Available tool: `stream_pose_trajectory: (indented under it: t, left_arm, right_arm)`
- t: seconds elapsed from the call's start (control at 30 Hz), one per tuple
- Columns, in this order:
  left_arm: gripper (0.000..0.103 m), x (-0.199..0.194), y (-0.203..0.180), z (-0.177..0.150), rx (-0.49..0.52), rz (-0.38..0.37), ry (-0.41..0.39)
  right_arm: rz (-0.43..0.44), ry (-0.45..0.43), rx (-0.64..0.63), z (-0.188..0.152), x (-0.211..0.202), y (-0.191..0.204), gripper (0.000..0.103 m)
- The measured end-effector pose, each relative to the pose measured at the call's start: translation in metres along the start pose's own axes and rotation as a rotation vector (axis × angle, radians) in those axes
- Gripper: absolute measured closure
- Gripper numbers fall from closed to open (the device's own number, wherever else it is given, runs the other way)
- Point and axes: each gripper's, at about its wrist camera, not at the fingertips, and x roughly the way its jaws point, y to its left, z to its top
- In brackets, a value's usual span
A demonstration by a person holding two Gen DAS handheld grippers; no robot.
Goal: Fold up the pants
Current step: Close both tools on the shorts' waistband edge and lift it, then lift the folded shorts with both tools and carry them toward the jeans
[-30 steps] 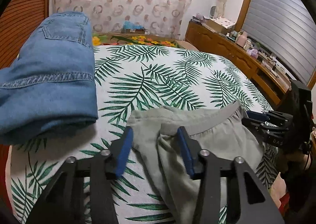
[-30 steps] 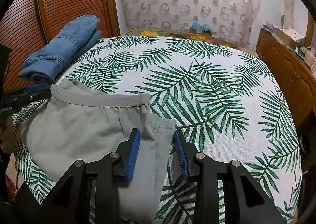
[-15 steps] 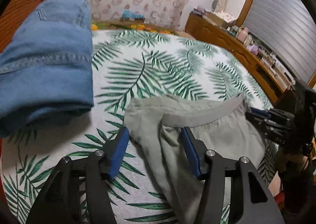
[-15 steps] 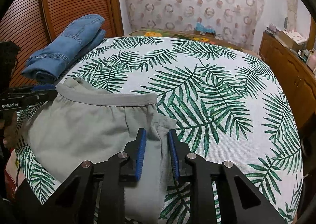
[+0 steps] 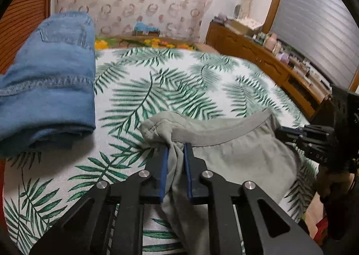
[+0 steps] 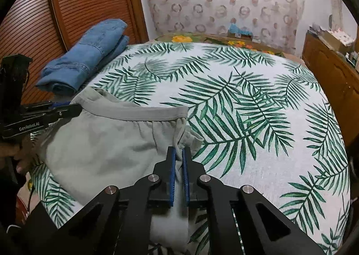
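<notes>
Now both tools have closed: the left tool [image 5: 175, 150] pinches the grey pants [image 5: 235, 156] just below the waistband at its 12 o'clock, and the right tool [image 6: 178, 152] clamps the opposite corner. A second ago both stood open over the cloth, which lies on the bed [image 6: 258, 102] with folded jeans [image 6: 89, 52] at 10 o'clock; both corners look secured for lifting.

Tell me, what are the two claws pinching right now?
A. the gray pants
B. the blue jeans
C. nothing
A: in each wrist view, gray cloth of the gray pants is bunched between the blue pads of that claw, the left claw and the right claw, while the blue jeans lie folded, apart.
</notes>
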Motion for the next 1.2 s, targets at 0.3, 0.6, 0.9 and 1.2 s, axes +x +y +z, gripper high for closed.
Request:
stream_pose_trajectory:
  t: [0.3,0.6,0.9,1.2]
  left_arm:
    - [0.091,-0.033,-0.023,0.007,0.045,-0.013,-0.101]
    - [0.091,-0.064,-0.036,0.016,0.074,-0.009,-0.195]
    - [0.091,-0.096,-0.044,0.021,0.088,-0.009,-0.278]
    - [0.091,-0.111,-0.044,0.025,0.1,-0.001,-0.318]
  right_arm:
    - [-0.01,-0.085,-0.004,-0.002,-0.027,0.007,0.098]
    - [-0.022,-0.167,-0.033,0.002,-0.058,0.014,0.098]
    - [-0.017,-0.227,-0.057,0.006,-0.085,0.02,0.098]
    - [-0.013,-0.264,-0.089,0.01,-0.097,0.023,0.098]
